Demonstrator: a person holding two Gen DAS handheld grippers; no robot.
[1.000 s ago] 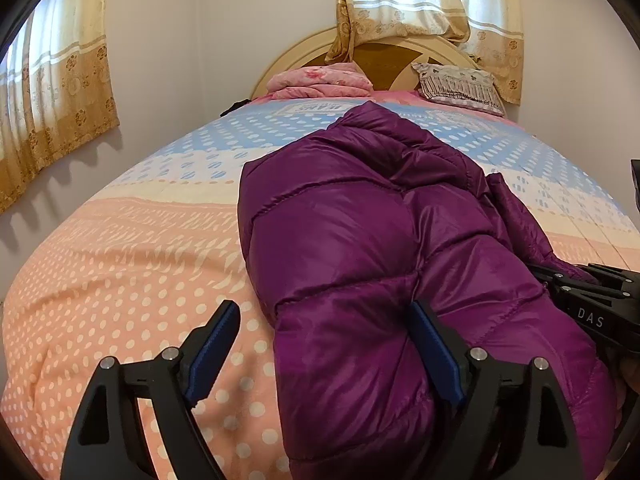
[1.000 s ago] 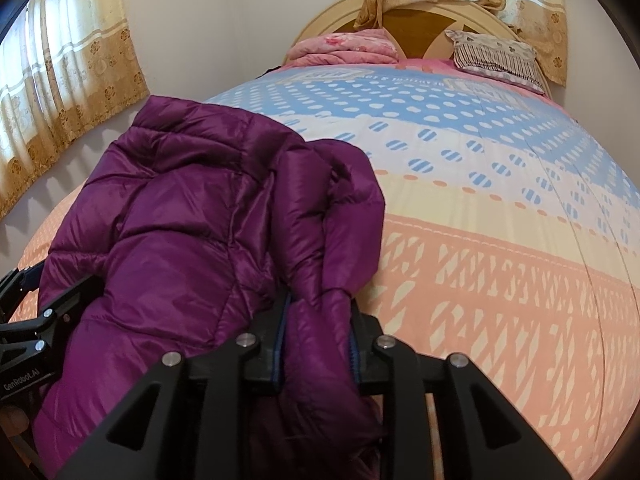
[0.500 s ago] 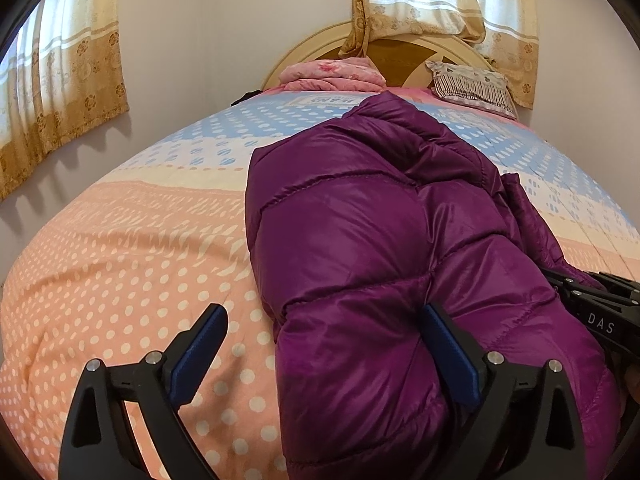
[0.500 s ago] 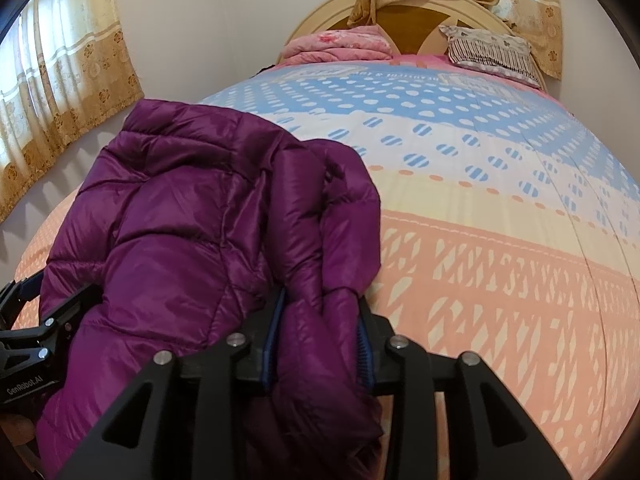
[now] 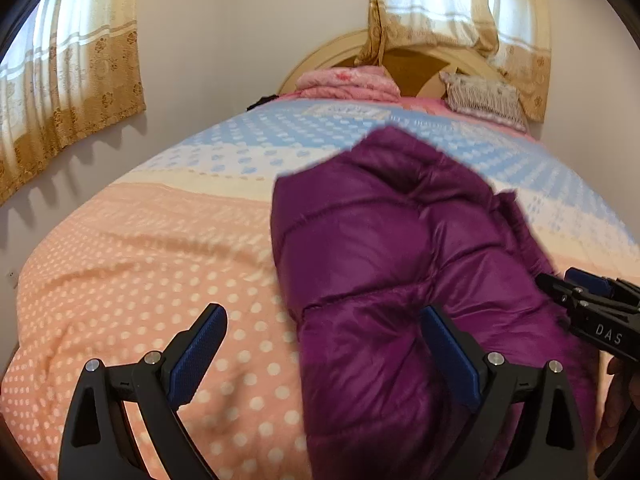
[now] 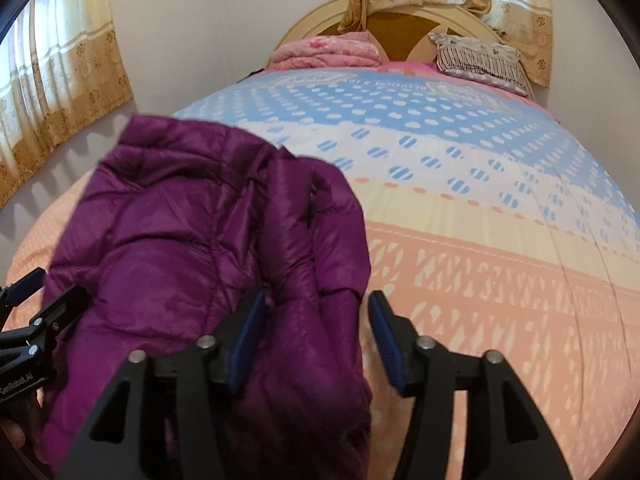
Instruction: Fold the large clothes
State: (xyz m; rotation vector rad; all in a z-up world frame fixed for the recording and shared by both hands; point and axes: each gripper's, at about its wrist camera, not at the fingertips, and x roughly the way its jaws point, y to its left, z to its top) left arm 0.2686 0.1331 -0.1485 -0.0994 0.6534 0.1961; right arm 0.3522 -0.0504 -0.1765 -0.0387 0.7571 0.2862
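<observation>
A purple puffer jacket (image 5: 384, 264) lies folded lengthwise on the bed (image 5: 160, 264). My left gripper (image 5: 322, 354) is wide open over the jacket's near left edge; its right pad rests over the fabric and its left pad is above the bedspread. In the right wrist view, the jaws of my right gripper (image 6: 316, 338) are opening around the jacket's (image 6: 192, 240) near right fold. That fold still lies between the pads, but the right pad stands clear of it. Each gripper shows at the edge of the other's view: the right gripper (image 5: 592, 312) and the left gripper (image 6: 28, 320).
A folded pink blanket (image 5: 348, 82) and a striped pillow (image 5: 482, 98) lie at the headboard (image 6: 404, 32). Curtains (image 5: 68, 92) hang on the left wall and behind the headboard. The dotted bedspread (image 6: 500, 240) spreads out on both sides of the jacket.
My right gripper's jaws have spread apart, letting go of the jacket fold they pinched. My left gripper has lifted back a little, still open, and the jacket sits lower in its view.
</observation>
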